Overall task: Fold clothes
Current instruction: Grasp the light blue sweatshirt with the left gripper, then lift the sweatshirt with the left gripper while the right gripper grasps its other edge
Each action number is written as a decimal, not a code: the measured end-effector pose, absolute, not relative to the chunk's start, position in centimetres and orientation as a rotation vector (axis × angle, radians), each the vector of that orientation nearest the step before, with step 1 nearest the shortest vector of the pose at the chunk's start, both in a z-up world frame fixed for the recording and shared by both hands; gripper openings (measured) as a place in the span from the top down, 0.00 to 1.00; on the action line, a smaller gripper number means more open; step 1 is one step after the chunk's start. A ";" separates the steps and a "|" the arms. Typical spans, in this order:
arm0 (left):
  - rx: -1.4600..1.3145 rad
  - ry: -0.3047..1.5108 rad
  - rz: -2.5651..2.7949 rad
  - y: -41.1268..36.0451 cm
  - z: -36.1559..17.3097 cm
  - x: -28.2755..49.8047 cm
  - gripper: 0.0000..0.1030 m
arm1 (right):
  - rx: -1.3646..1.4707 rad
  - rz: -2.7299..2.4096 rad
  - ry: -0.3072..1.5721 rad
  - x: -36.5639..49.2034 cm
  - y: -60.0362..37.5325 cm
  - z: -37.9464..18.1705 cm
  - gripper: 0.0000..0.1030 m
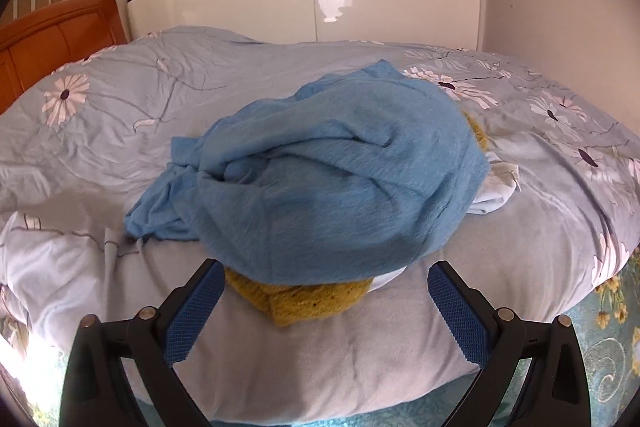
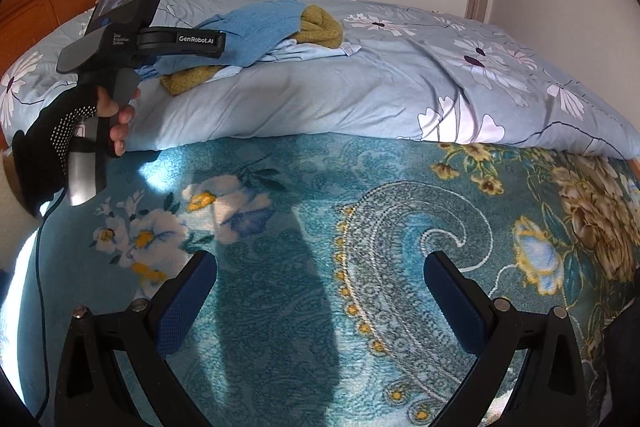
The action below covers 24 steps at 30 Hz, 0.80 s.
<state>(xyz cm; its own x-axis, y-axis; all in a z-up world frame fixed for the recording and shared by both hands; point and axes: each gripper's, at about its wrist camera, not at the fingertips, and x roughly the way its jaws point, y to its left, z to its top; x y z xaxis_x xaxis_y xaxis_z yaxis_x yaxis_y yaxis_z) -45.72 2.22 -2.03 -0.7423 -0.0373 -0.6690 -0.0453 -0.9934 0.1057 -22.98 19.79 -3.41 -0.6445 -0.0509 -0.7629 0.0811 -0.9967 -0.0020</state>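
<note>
The pile lay on the bed (image 1: 120, 131) just ahead of the left gripper (image 1: 326, 311), whose jaws stood open and empty; the right gripper (image 2: 320, 311), jaws likewise open, hung over the patterned blanket (image 2: 280, 227) below the bed's near edge. Three garments were counted: a blue garment (image 1: 340, 187) on top, a mustard knit (image 1: 304, 297) beneath it, a pale blue piece (image 1: 496, 191) at its right. All appeared soft, light and limp, best pinched at a free hem.
</note>
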 end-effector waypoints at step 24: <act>-0.527 -0.274 2.887 -6.1 14.5 -31.3 0.91 | 1.325 -2.782 -0.161 -17.7 23.3 -3.8 0.00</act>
<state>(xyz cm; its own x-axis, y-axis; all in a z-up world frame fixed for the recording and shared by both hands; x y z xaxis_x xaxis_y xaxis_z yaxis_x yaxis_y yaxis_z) -31.28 -6.07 14.49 -0.9178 0.2219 -0.3292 -0.1559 -0.9641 -0.2150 -17.72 23.26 -3.79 -0.6298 -0.0952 -0.7709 0.0056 -0.9930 0.1180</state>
